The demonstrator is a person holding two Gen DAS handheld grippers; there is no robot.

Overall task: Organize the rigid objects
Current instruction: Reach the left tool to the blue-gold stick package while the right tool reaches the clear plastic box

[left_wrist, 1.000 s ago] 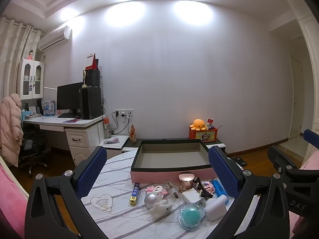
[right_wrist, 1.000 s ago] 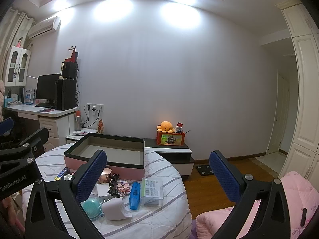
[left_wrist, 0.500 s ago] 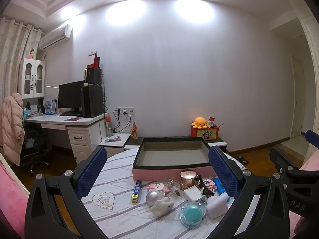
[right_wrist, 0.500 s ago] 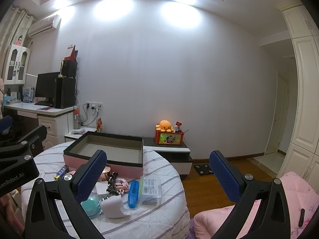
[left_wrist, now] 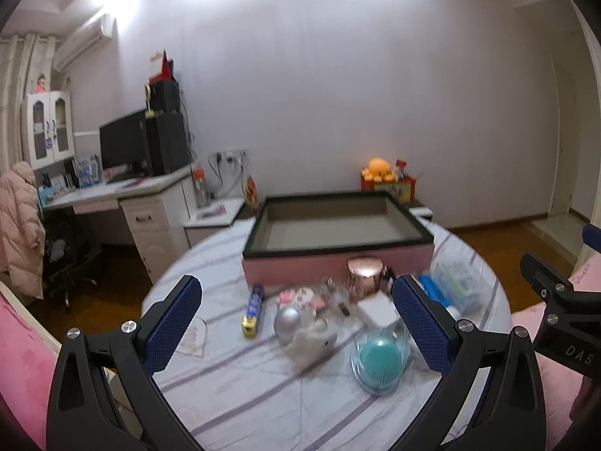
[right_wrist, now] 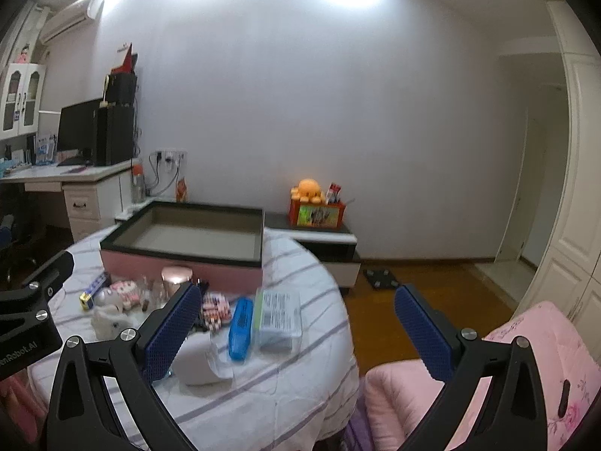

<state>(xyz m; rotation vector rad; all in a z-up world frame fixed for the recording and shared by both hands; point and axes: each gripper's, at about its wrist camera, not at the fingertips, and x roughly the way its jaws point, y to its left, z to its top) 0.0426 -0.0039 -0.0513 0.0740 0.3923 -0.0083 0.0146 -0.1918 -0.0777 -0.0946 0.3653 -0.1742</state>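
Note:
A pink box with a dark rim (left_wrist: 338, 263) stands open and empty at the back of a round striped table (left_wrist: 244, 387); it also shows in the right wrist view (right_wrist: 180, 259). In front of it lie small objects: a blue-yellow tube (left_wrist: 253, 310), a silver ball (left_wrist: 287, 319), a white toy (left_wrist: 311, 342), a teal round brush (left_wrist: 379, 360), a rose-gold jar (left_wrist: 364, 276), a blue case (right_wrist: 240, 327) and a clear packet (right_wrist: 278, 317). My left gripper (left_wrist: 296, 329) is open above the objects. My right gripper (right_wrist: 296, 332) is open at the table's right edge.
A desk with monitor and speakers (left_wrist: 142, 150) stands at the left, with an office chair (left_wrist: 64, 259). A low cabinet holds an orange plush and a box (right_wrist: 315, 206). Pink bedding (right_wrist: 526, 360) lies at the lower right. Wooden floor (right_wrist: 413, 300) lies to the right of the table.
Both grippers have tilted down and moved closer to the table, so the objects and box look larger. Both stay open and empty.

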